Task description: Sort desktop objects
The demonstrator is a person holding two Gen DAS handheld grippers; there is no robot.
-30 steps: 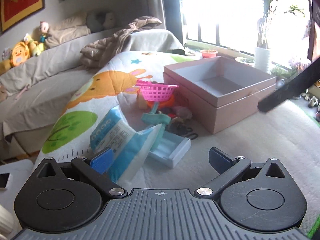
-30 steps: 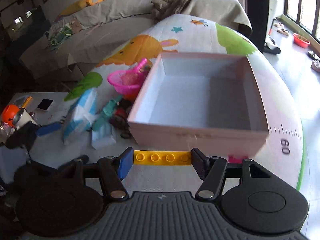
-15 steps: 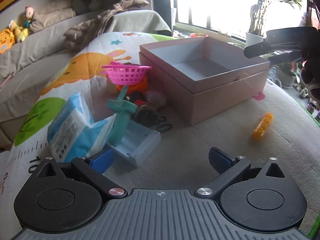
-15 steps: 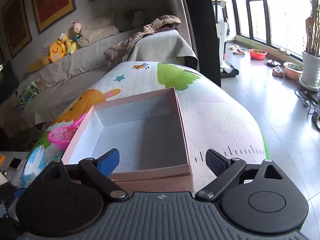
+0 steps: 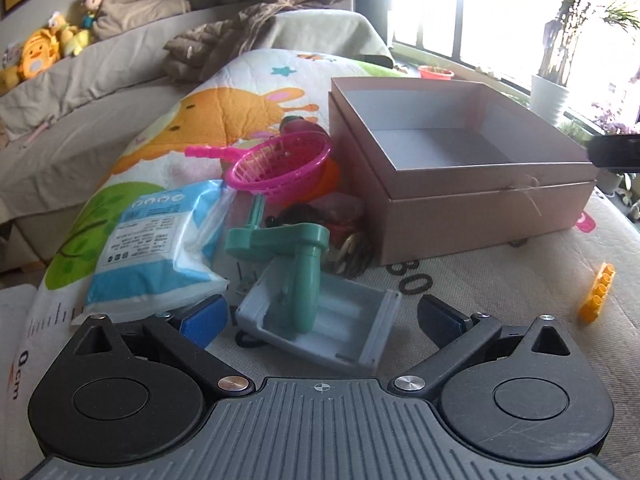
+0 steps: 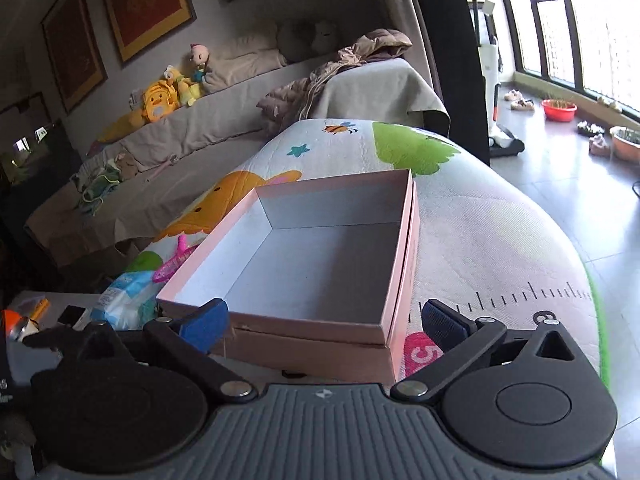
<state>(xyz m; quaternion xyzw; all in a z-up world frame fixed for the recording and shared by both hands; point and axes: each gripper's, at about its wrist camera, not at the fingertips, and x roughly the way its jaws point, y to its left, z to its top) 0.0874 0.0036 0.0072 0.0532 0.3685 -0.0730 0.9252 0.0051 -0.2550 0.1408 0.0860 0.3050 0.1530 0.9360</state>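
The left gripper stood spread and empty, its fingers flanking the grey plastic tray with the green crank toy lying in it, long axis running away from the fingers. Right of them lay the yellow brick, outside the pink box. The right gripper, also spread and empty, faced the box; a second earlier it had clamped that brick.

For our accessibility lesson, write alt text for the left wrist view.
An open left hand-held gripper hovers over a grey tray holding a green toy. Behind lie a blue packet, pink basket and empty box; a yellow brick lies right.
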